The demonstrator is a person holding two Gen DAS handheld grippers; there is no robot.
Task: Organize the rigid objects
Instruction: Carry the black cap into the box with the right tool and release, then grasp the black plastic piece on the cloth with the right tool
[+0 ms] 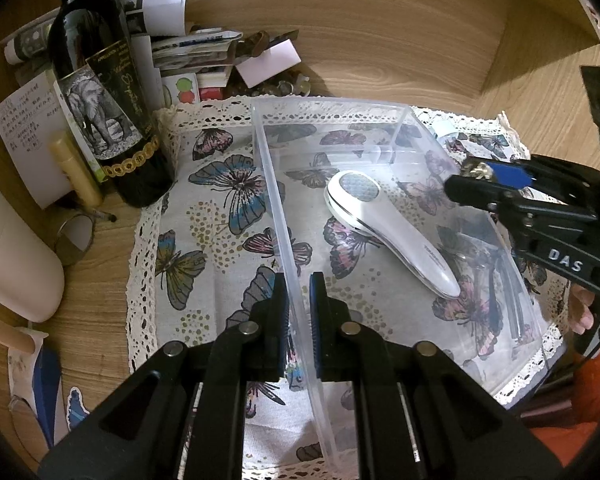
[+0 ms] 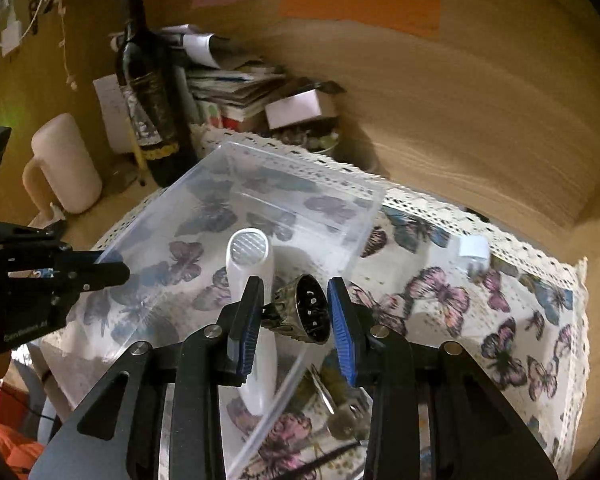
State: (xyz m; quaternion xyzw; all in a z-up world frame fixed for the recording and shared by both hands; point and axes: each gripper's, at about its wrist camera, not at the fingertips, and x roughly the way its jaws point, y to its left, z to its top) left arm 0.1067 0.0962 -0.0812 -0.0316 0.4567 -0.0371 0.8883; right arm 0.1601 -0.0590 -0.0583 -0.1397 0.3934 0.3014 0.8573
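A clear plastic bin [image 1: 380,112] [image 2: 300,176] sits on a butterfly-print cloth [image 1: 204,208]. A white handheld device [image 1: 392,232] [image 2: 248,256] with a round mesh head lies inside it. My left gripper [image 1: 299,312] is shut on the bin's near left wall. My right gripper [image 2: 296,308] is shut on a small ornate brass piece [image 2: 300,312] above the bin's right wall; it shows at the right of the left wrist view [image 1: 476,176].
A dark wine bottle [image 1: 104,92] [image 2: 152,92], a white mug [image 2: 64,164], a yellow tube [image 1: 76,172], papers and boxes [image 1: 196,52] crowd the back left. A small white object [image 2: 472,252] and metal utensils [image 2: 332,404] lie on the cloth.
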